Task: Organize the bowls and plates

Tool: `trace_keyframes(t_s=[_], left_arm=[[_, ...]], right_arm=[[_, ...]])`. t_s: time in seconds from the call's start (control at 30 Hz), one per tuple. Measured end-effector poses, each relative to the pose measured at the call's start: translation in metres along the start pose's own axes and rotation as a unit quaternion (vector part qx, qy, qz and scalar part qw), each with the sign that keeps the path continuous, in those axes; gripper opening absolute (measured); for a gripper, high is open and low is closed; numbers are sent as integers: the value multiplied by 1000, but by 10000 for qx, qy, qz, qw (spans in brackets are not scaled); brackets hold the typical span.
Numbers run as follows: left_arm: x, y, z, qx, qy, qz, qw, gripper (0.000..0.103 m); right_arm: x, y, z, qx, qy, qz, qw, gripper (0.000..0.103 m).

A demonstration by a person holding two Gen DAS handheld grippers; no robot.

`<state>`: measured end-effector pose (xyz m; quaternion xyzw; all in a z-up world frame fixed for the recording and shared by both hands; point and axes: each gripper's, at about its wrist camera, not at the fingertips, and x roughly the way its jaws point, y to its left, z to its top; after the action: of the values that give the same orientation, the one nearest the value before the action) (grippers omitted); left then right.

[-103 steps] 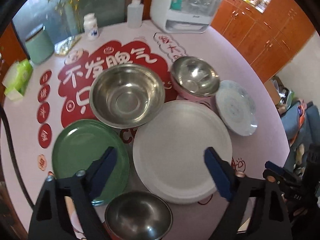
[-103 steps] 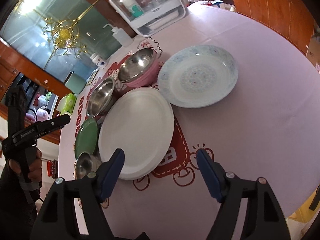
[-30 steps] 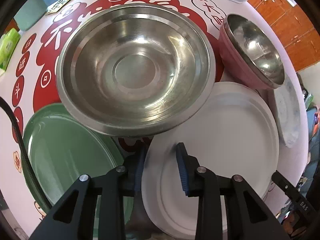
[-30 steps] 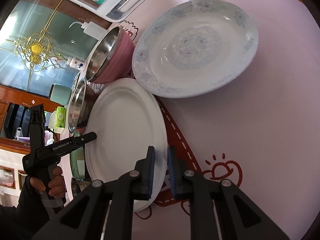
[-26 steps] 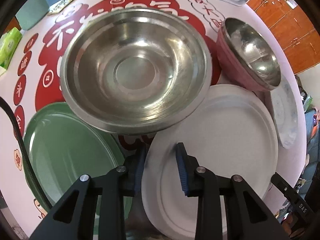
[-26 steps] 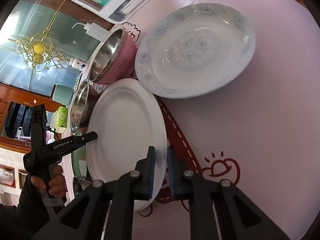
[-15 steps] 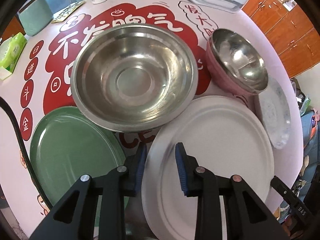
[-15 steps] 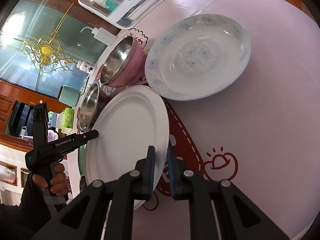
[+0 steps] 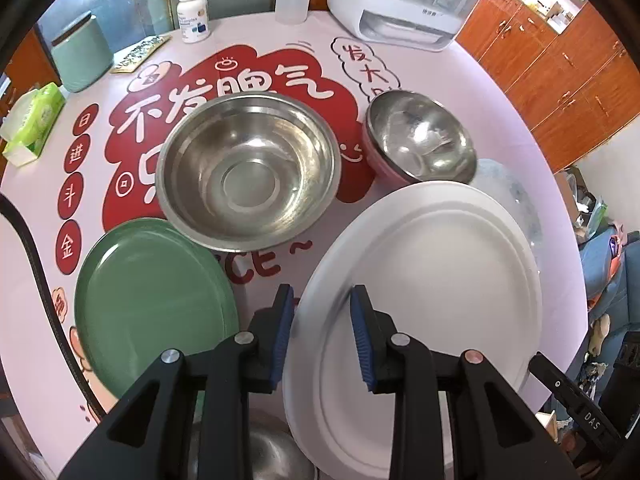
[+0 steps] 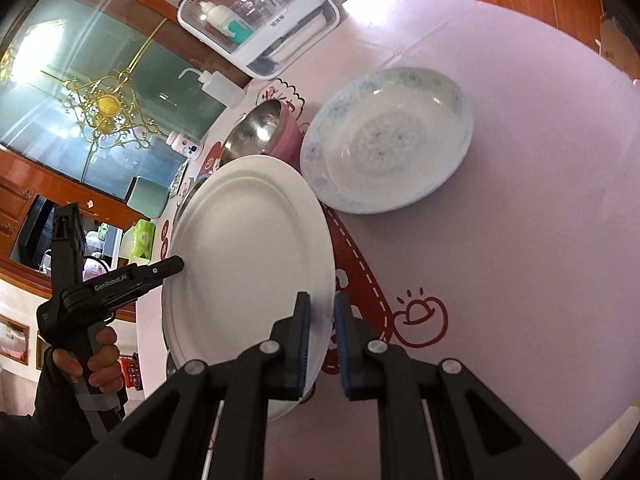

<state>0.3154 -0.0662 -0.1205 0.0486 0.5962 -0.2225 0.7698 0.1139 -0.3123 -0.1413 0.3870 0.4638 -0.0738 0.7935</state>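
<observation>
Lifting large white round plate (image 10: 248, 248): right gripper (image 10: 321, 330) and left gripper (image 9: 322, 334) both clamp rim; keep level, raise together.

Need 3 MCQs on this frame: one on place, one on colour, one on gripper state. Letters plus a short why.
1. What lies directly left of the large steel bowl, low in the left wrist view?
A. green plate
B. tissue pack
C. pill bottle

2. The outside of the smaller steel-lined bowl is:
A. blue
B. pink
C. green

3. How is the white plate held?
A. lying untouched
B. by one hand-held gripper only
C. by both, one on each rim

Answers:
1 A, the green plate sits beside and below the bowl.
2 B, its pink wall shows in the right wrist view.
3 C, the left hand-held gripper and right hand-held gripper each pinch a rim.
</observation>
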Motion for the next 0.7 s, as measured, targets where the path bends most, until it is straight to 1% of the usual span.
trace_keyframes(t_s=[0.1, 0.33, 0.5, 0.7], left_arm=[[-11, -5, -7, -72, -88, 11, 9999, 27], [-47, -16, -43, -208, -388, 52, 9990, 27], [-61, -21, -76, -405, -441, 50, 9982, 27], [-66, -27, -114, -604, -444, 31, 9972, 28]], right_arm=[[-9, 3, -1, -113, -54, -1, 9999, 12], [-35, 6, -9, -456, -179, -10, 9988, 12], [-54, 6, -16, -740, -268, -34, 9969, 12], [-73, 1, -28, -979, -299, -8, 9947, 12]])
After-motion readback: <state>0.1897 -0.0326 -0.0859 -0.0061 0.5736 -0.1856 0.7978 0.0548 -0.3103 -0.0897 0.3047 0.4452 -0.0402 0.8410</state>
